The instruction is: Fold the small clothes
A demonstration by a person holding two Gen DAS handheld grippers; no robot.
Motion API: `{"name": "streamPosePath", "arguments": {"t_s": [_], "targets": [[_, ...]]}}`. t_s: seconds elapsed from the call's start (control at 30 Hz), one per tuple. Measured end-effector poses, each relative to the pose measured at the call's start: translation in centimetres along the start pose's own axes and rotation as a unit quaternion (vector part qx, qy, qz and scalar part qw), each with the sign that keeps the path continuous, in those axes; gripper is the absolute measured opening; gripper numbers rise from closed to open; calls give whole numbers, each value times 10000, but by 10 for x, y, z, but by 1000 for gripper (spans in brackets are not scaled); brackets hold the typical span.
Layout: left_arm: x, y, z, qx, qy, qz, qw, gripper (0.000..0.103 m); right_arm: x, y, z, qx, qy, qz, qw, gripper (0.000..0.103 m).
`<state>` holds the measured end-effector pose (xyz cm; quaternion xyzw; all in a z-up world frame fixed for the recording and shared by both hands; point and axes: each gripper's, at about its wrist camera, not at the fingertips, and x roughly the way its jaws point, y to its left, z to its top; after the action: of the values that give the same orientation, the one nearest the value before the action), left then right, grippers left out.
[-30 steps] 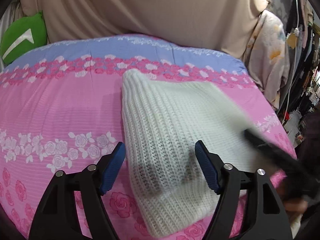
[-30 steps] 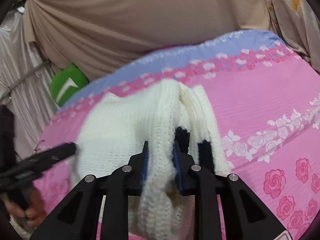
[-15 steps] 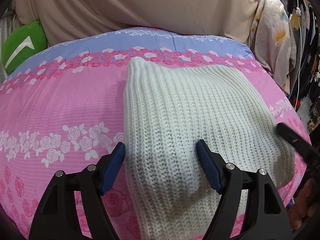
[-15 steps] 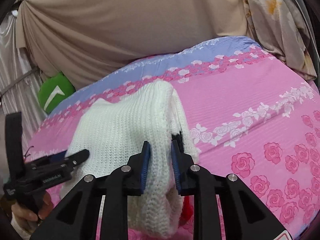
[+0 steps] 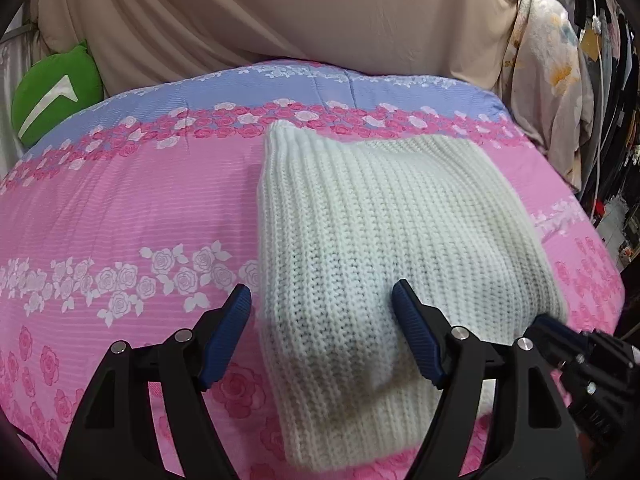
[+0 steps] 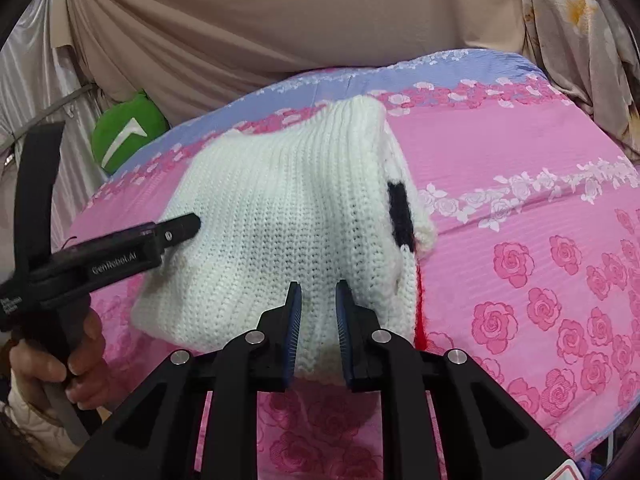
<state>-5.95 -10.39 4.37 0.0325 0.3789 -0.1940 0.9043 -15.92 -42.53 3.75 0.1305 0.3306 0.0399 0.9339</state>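
Note:
A folded white knit sweater (image 5: 380, 236) lies on the pink rose-print bed cover (image 5: 120, 216). It also shows in the right wrist view (image 6: 280, 216), with a black patch (image 6: 400, 212) and a bit of red along its right edge. My left gripper (image 5: 322, 332) is open, its fingers straddling the sweater's near left corner. My right gripper (image 6: 318, 320) has its jaws a small gap apart over the sweater's near edge, with no knit pinched between the pads. The left gripper's body (image 6: 120, 252) also shows at the left of the right wrist view.
A beige draped sheet (image 5: 280, 20) backs the bed. A green cushion (image 5: 52, 88) sits at the far left. Hanging clothes and cables (image 5: 600, 80) crowd the right side. The cover's blue band (image 5: 320, 84) runs along the far edge.
The right gripper has let go of the sweater's edge and its jaws have parted slightly. The sweater has settled flat on the bed. Both grippers pulled back a little.

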Motion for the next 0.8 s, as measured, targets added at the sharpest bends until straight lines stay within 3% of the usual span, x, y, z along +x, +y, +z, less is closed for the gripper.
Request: {"name": "streamPosePath", "arguments": {"t_s": [0.2, 0.3, 0.4, 0.43, 0.47, 0.53, 0.6, 0.67, 0.73, 0.8], "targets": [[-23, 14, 8, -191, -281, -2, 9994, 71, -20, -12, 34, 76, -630, -64, 9980, 43], [-17, 21, 17, -348, -263, 33, 9990, 71, 7, -18, 52, 74, -494, -109, 9987, 45], [-4, 23, 21, -447, -128, -29, 9989, 72, 49, -22, 64, 56, -96, -40, 9999, 45], [-1, 23, 22, -456, -92, -43, 9989, 72, 62, -20, 66, -24, 57, -91, 9999, 41], [4, 24, 23, -478, -41, -40, 9988, 72, 72, -18, 69, -93, 127, -139, 9998, 20], [7, 23, 24, -484, -24, -43, 9988, 72, 65, -14, 76, -70, -30, 75, 9999, 16], [9, 22, 26, -420, -41, 28, 9991, 72, 38, -10, 86, -105, -588, 238, 9979, 15], [13, 19, 27, -370, -24, 74, 9993, 72, 23, -11, 94, -96, -877, 301, 9956, 15], [17, 18, 27, -342, 17, 89, 9994, 72, 39, -19, 94, -32, -608, 198, 9980, 15], [23, 16, 26, -303, 52, 138, 9994, 74, 81, -33, 83, 101, 123, -56, 9999, 16]]}}
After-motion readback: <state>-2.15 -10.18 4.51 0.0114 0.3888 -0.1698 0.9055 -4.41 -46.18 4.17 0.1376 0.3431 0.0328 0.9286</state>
